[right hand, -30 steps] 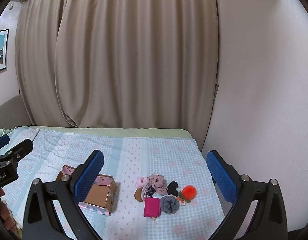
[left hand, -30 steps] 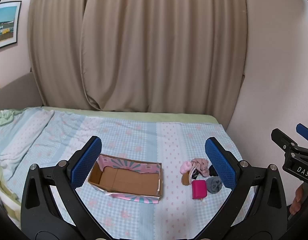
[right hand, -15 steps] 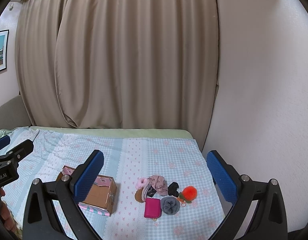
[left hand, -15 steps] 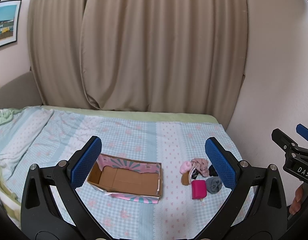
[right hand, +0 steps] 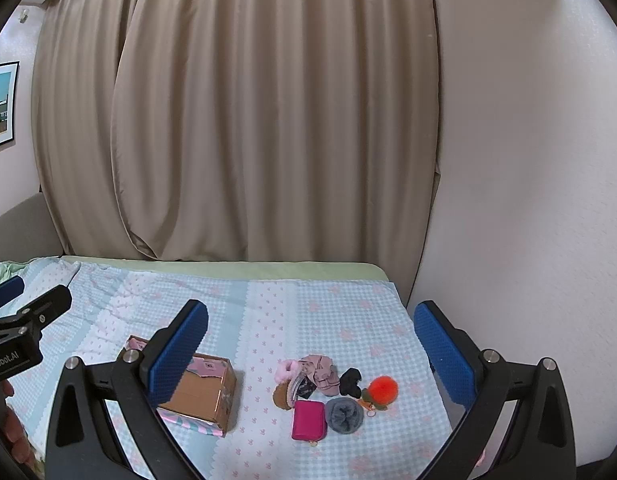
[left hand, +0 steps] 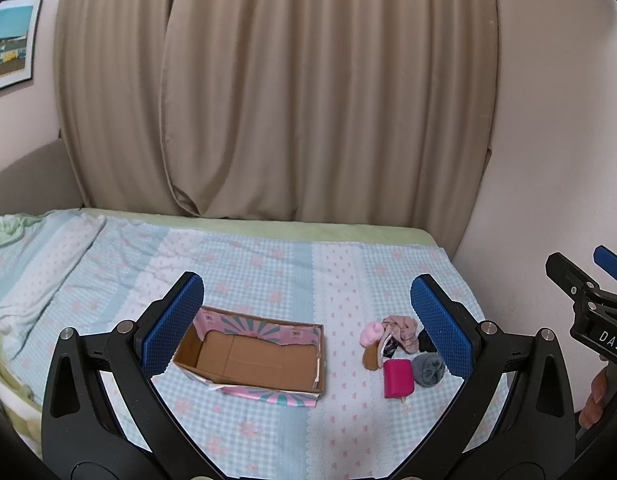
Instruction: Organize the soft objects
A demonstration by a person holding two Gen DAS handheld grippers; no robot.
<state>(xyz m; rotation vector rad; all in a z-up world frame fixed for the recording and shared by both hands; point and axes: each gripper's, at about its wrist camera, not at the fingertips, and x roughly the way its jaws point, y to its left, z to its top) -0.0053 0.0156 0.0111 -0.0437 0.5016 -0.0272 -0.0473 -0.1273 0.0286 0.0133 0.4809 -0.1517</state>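
Note:
A pile of small soft objects lies on the bed: a magenta pouch [right hand: 308, 419], a grey fuzzy ball [right hand: 344, 415], an orange pom-pom [right hand: 382, 388], a black piece [right hand: 350, 378], a dusty-pink cloth [right hand: 320, 368] and a pink-and-brown plush [right hand: 285, 380]. The pouch [left hand: 398, 376] and grey ball [left hand: 428, 369] also show in the left wrist view. An open cardboard box [left hand: 252, 358] with pink patterned sides sits left of the pile; it shows in the right wrist view [right hand: 200, 394] too. My left gripper [left hand: 306, 322] is open above the bed, empty. My right gripper [right hand: 310, 350] is open, empty, above the pile.
The bed has a blue checked sheet [left hand: 268, 272] with pink bows. Beige curtains [left hand: 268, 100] hang behind it and a wall [right hand: 528, 200] borders the right side. A green cloth [left hand: 4, 230] lies at the far left. A framed picture [left hand: 8, 44] hangs on the left wall.

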